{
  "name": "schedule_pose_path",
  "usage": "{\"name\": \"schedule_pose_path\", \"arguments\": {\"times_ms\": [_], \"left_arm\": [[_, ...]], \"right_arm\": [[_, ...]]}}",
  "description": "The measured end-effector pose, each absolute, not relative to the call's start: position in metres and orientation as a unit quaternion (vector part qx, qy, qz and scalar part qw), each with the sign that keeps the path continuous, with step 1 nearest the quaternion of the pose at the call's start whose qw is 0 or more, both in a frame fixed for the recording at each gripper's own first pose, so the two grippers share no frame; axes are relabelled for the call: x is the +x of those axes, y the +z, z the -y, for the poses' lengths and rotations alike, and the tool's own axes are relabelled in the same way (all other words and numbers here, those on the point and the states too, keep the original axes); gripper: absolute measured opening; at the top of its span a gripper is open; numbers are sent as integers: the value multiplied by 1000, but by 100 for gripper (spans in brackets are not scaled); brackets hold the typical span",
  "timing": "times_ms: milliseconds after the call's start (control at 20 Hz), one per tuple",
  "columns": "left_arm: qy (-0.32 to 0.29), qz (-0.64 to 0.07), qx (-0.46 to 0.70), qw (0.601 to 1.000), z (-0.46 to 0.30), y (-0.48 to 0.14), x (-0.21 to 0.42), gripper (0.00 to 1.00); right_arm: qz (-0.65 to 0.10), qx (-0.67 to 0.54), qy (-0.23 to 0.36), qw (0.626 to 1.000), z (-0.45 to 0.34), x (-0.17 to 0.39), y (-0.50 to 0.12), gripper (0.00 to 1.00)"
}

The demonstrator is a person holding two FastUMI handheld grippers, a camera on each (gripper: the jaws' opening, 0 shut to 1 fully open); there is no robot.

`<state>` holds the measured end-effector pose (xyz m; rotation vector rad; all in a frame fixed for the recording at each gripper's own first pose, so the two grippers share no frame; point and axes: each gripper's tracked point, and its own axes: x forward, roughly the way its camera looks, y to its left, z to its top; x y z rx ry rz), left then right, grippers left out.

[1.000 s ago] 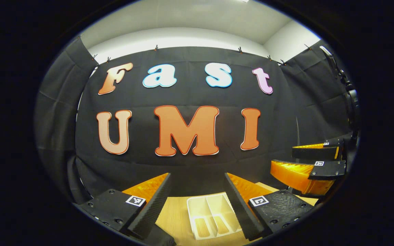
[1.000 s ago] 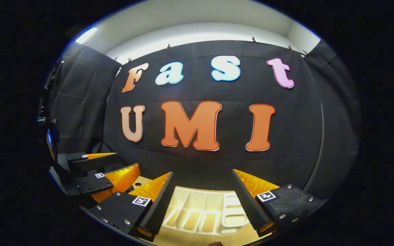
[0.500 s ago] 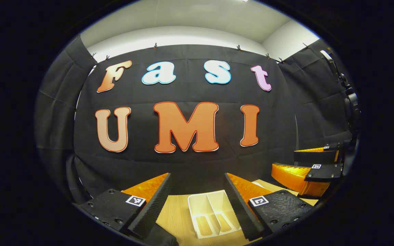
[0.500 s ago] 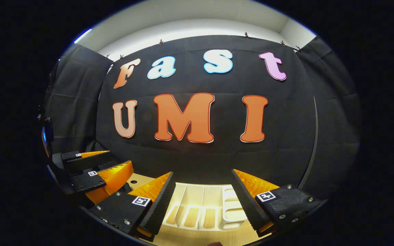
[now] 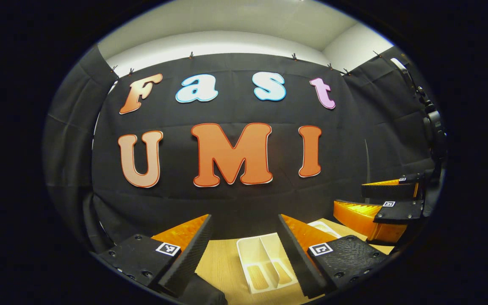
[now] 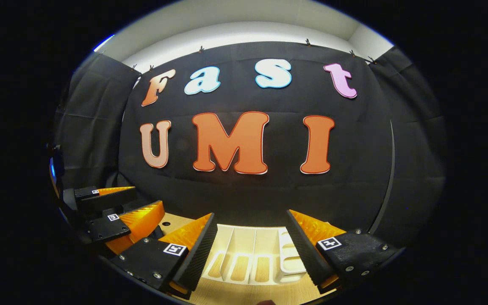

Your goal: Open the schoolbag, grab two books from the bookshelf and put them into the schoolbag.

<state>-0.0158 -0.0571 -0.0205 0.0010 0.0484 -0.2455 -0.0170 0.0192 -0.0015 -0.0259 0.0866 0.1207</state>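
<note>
Both views tipped down slightly; left gripper [image 5: 244,241] and right gripper [image 6: 250,241] wide, empty, nearing the white bookshelf [image 6: 248,254].

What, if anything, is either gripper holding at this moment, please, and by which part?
Nothing is held: the left gripper and the right gripper both stand open above the white rack.

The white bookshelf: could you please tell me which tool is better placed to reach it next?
Probably the right tool: open, with the white bookshelf centred between its fingers. The left tool, also open, sees it off toward its right finger.
</note>
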Motion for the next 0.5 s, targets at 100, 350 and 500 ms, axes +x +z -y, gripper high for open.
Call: {"name": "schedule_pose_path", "arguments": {"times_ms": [100, 350, 500], "left_arm": [[-121, -22, 0, 992, 54, -19, -16, 94], [-122, -31, -1, 992, 53, -24, -15, 95], [-122, -30, 2, 992, 51, -22, -15, 94]], "right_arm": [[-42, -13, 57, 997, -20, -17, -1, 97], [-51, -17, 56, 997, -21, -18, -5, 97], [-52, -20, 59, 997, -23, -17, -5, 97]]}}
